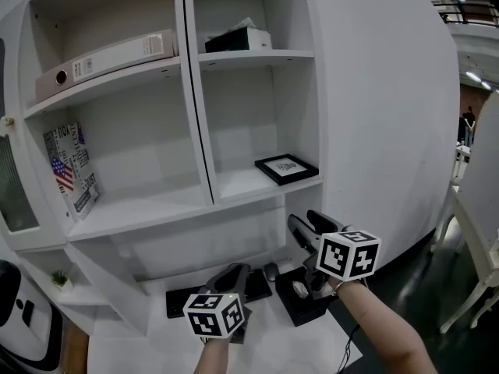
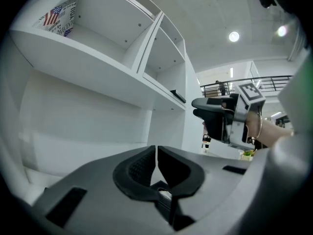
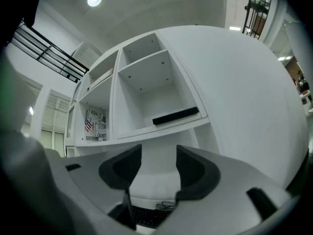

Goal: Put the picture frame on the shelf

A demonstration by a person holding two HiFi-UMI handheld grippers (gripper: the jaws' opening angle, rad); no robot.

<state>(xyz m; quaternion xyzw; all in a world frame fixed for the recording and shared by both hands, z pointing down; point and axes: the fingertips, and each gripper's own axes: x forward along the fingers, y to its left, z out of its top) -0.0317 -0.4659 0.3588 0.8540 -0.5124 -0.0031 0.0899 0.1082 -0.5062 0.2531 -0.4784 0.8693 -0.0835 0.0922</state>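
Where the head view looks down on the white shelf unit [image 1: 327,92], the picture frame [image 1: 286,167] is seen lying flat in the right middle compartment, near that shelf's front edge. A pale binder [image 1: 109,57] lies on its side in the upper left compartment, a black box [image 1: 238,39] with white tissue sits in the upper right one, and a flag-printed panel [image 1: 72,168] leans upright in the left middle one. Below the shelves, the left gripper [image 1: 234,277] is held low and level toward the unit, while the right gripper [image 1: 309,223] is held higher, pointed toward the underside of the frame's shelf and well apart from the frame. In the left gripper view, the left gripper [image 2: 156,163] is shown with its jaws brought together and nothing between them; the right gripper [image 2: 198,108] is seen from the side at the right, and only a thin dark edge of the picture frame [image 2: 178,96] shows on its shelf. In the right gripper view, the right gripper [image 3: 159,168] is shown with its jaws clearly apart and nothing held; the picture frame [image 3: 176,115] is seen edge-on above them, and a dark keyboard [image 3: 149,217], partly hidden in the head view, shows below.
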